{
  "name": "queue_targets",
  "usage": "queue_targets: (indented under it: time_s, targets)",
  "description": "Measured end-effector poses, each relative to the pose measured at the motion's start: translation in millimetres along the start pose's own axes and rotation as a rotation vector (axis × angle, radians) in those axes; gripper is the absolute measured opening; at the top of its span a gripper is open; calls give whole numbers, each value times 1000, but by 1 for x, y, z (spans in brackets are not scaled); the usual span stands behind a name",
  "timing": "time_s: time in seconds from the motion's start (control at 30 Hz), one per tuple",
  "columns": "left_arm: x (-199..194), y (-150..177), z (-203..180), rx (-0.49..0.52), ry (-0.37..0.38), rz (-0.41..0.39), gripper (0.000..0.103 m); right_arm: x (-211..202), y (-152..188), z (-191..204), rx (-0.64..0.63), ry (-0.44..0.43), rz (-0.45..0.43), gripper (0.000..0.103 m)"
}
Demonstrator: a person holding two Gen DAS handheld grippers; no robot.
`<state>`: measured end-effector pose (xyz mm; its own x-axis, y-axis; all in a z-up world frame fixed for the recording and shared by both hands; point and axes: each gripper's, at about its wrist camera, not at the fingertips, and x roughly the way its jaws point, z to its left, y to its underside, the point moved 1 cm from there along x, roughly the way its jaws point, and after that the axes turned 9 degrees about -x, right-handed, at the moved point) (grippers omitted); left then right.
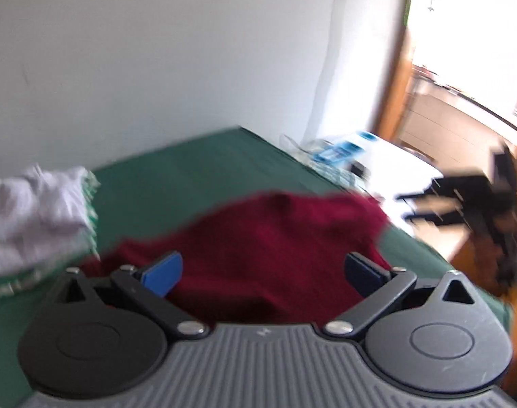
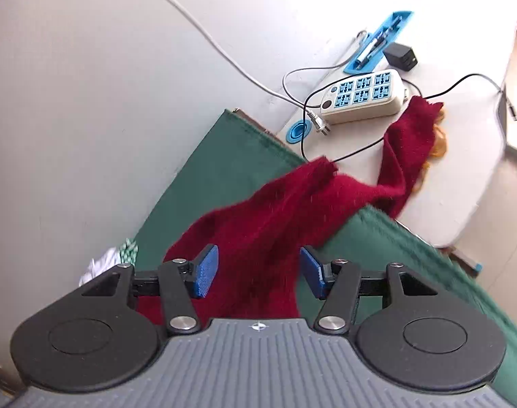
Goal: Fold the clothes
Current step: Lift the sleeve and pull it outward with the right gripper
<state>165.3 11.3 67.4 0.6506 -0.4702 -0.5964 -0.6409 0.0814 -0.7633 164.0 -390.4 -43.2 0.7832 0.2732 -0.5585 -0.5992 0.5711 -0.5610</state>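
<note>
Lying crumpled on the green worktop (image 2: 224, 156), the red garment (image 2: 268, 224) spreads just beyond both tools, touched by neither. From the garment, the left tool (image 1: 263, 272) sits just short of its near edge, blue pads wide apart with only cloth seen past the gap. The right tool (image 2: 258, 272) likewise stands over the garment's near end, pads apart and clear of the fabric. One red sleeve trails off onto the white desk (image 2: 462, 170) toward the power strip (image 2: 360, 97). A white folded pile (image 1: 37, 214) lies left of the garment.
</note>
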Motion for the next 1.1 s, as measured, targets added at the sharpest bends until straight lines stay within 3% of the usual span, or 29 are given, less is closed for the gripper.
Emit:
queue_targets:
  time_s: [0.03,0.07,0.1,0.17,0.23,0.4,0.47,0.53,0.6,0.67,0.73,0.77,0.8,0.87,1.1]
  targets:
    - [10,-13,4,-22,0,0,92,11,-5,-3,15,7,-1,53]
    - [22,-22,8,-54,9,5,74,22,-11,-7,30,12,-2,52]
    - [33,-27,10,-104,16,15,68,33,-15,-13,48,20,-1,50]
    - [61,-35,13,-191,49,41,68,52,-23,-24,86,61,9,50]
    - [88,-33,5,-206,68,63,68,66,-29,-31,124,74,16,48]
    - [151,-7,-37,-74,48,139,69,84,-39,-37,103,7,-8,46]
    - [178,5,-41,-72,42,193,71,93,-39,-43,121,-6,-1,40]
    - [199,15,-38,-92,30,242,71,98,-38,-48,121,-18,-8,25]
    - [202,21,-41,-72,28,212,84,99,-38,-51,89,-18,-14,12]
    - [203,23,-45,-70,43,216,91,98,-37,-54,84,-23,-23,9]
    - [201,24,-50,-54,54,217,90,91,-39,-52,63,-30,-62,5]
    - [200,24,-53,-43,69,214,76,85,-41,-48,40,-43,-88,5]
    - [200,22,-56,-36,79,212,53,79,-43,-43,32,-64,-108,4]
    - [201,21,-54,-46,87,211,38,69,-50,-36,54,-138,-144,4]
    - [196,11,-26,-175,124,186,38,52,-74,5,101,-446,-166,4]
